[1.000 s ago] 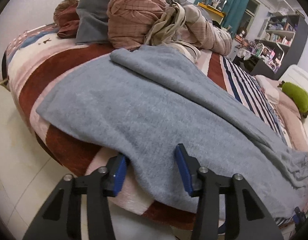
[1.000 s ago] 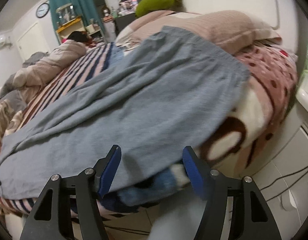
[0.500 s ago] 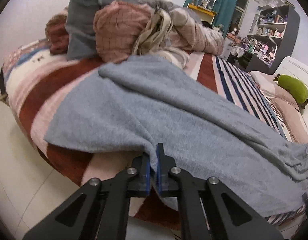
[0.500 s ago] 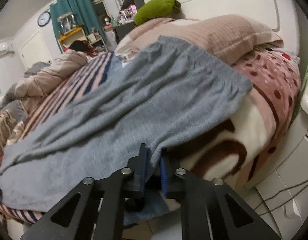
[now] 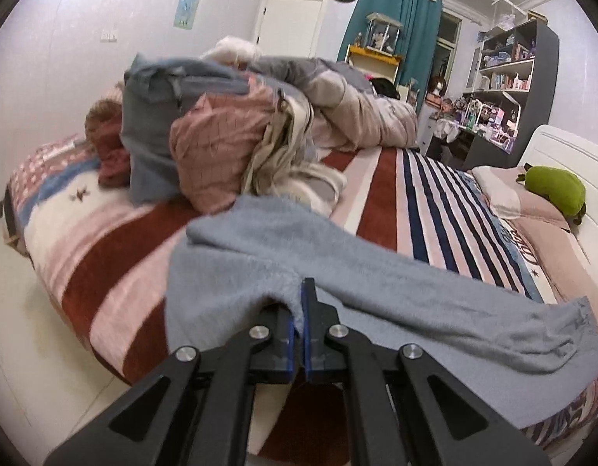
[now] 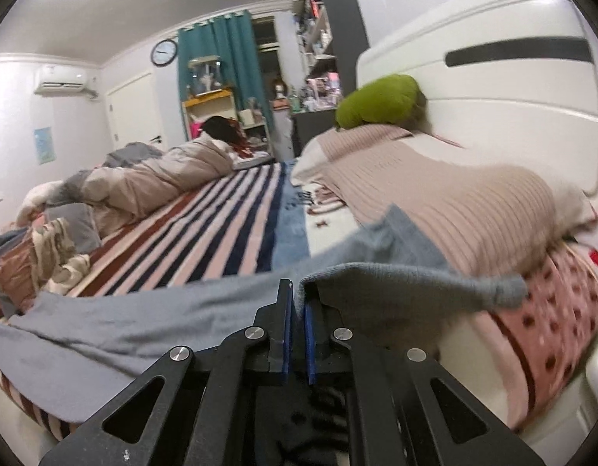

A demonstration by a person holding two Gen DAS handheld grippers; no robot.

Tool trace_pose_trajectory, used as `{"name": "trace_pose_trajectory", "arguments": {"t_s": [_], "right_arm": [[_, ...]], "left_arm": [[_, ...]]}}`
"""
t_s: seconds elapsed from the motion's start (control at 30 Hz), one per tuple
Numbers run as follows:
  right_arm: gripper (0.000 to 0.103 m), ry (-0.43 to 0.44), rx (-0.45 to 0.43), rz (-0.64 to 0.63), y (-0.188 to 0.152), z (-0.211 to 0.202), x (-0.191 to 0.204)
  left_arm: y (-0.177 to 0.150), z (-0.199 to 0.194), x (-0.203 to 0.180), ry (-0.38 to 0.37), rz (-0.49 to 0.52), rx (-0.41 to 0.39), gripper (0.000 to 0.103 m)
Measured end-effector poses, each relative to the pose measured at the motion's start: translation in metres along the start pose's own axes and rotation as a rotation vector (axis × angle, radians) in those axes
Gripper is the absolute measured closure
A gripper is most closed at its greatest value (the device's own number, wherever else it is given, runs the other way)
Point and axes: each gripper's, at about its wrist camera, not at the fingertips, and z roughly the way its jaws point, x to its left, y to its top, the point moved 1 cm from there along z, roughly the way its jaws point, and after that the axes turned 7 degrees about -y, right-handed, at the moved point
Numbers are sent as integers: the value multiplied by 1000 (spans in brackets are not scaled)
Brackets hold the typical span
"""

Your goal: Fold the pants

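Note:
Grey-blue fleece pants (image 5: 396, 283) lie stretched along the near side of the striped bed. My left gripper (image 5: 300, 303) is shut on the near edge of the leg end and holds it lifted off the bed. My right gripper (image 6: 297, 303) is shut on the near edge of the pants (image 6: 151, 318) at the waistband end, lifted above the bed by the pillow. The cloth hangs between the two grippers and folds over itself.
A heap of clothes and quilts (image 5: 229, 128) fills the far end of the bed. A tan pillow (image 6: 454, 202) and a green plush toy (image 6: 380, 101) lie by the white headboard (image 6: 512, 89). Shelves (image 5: 508, 89) stand beyond the bed.
Both grippers closed on the near edge of the pants, then lifted it up and away from the bed's side. The pants now cover less of the bed.

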Motion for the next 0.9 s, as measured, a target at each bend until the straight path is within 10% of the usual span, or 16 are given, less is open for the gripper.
{"name": "trace_pose_trajectory", "arguments": {"t_s": [0.47,0.9], "right_arm": [[103,-13,35,-134,45,106,20],[103,-21,203,-212,37,211,32]], "left_arm": [[66,79,-34,8,127,6,102],[65,219,-44,54,230,236,100]]}}
